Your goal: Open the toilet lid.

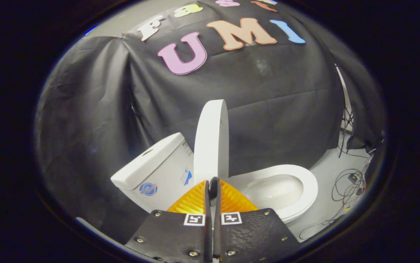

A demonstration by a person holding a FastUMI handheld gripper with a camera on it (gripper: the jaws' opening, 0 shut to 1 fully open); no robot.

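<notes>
toilet lid stands upright, edge-on to me, just beyond my fingertips, btw the tank on one side and the open seat and bowl on the other. looks fully raised, or v. close; can't tell if it leans on the tank or stands just shy of it.

handling, my guess: rigid moulded plastic, light-ish for its size, smooth and glossy so likely slippery under a pinch. it pivots on a hinge at the tank end, so it moves w/ little force, but could drop back down if left short of its balance point. best place to take hold or push is the free rim, far from the hinge, for most leverage. thin edge suits a 2-finger pinch.

my hand-held gripper has its 2 fingers drawn together, only a thin slit btw them, nothing clamped. tips sit low by the lid's base, near the hinge; whether they touch it i can't tell.

pose: gripper points fwd and roughly level, aimed straight at the lid's edge, from the side of the toilet. cables lie on the floor beyond the bowl.
</notes>
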